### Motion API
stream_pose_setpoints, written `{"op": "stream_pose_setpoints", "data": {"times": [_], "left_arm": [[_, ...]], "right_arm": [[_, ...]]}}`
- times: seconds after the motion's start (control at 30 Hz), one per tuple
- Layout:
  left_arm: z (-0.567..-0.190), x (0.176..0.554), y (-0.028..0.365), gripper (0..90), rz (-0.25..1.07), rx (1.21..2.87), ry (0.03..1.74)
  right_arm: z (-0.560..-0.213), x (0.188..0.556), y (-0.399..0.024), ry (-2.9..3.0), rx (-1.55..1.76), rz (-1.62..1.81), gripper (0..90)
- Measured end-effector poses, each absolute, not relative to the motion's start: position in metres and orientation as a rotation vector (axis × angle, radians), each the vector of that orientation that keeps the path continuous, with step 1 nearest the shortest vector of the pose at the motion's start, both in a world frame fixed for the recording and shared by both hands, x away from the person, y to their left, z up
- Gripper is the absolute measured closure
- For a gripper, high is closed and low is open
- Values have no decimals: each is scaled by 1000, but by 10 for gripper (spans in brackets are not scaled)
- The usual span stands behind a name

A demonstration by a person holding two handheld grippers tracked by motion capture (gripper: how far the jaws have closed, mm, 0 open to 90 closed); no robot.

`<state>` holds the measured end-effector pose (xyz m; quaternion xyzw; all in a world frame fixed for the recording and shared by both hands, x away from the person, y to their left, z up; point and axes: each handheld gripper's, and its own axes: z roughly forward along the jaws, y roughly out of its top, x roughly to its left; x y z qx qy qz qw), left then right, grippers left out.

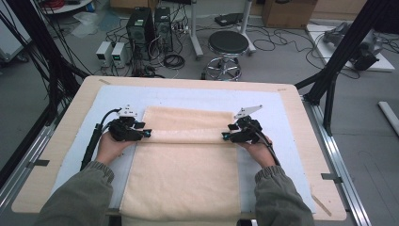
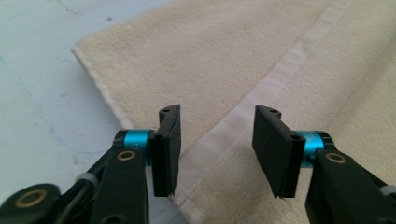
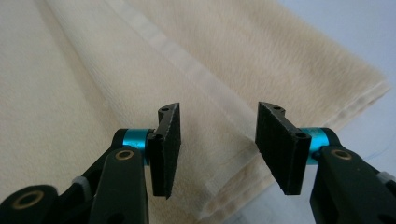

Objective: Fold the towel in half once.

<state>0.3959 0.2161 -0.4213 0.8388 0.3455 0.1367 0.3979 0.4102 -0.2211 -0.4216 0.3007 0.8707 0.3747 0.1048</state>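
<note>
A cream-coloured towel (image 1: 181, 165) lies flat on the white sheet (image 1: 197, 96) that covers the wooden counter (image 1: 56, 136). Its far part is folded back over itself, so a double layer makes a band across the cloth, and the near end reaches the counter edge close to the person. The fabric looks soft and fluffy, with a smooth, paler woven stripe (image 2: 280, 70) near the hem. In the right gripper view the folded corner shows several layers one on another, and the same stripe (image 3: 187, 60) runs across it.

The left hand-held gripper (image 1: 147, 133) is at the left end of the fold and the right hand-held gripper (image 1: 226, 136) at the right end, both pointing inward towards each other. Both are released: in each gripper view the two black jaws stand apart just above the towel, with the hem edge under the gap and no cloth pinched between the pads.
</note>
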Motion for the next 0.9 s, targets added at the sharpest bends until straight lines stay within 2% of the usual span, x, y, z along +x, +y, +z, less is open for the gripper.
{"op": "stream_pose_setpoints", "data": {"times": [0.07,0.3,0.43,0.9], "left_arm": [[-426,394,212,576,339,2166,870],[-429,391,208,829,316,2178,847],[-428,389,208,847,323,2181,846],[-404,372,222,856,347,2092,807]], "right_arm": [[-426,411,-219,2588,894,1077,547],[-428,411,-211,2640,838,1084,793],[-424,408,-211,2649,818,1084,822],[-396,386,-216,2618,698,1162,836]]}}
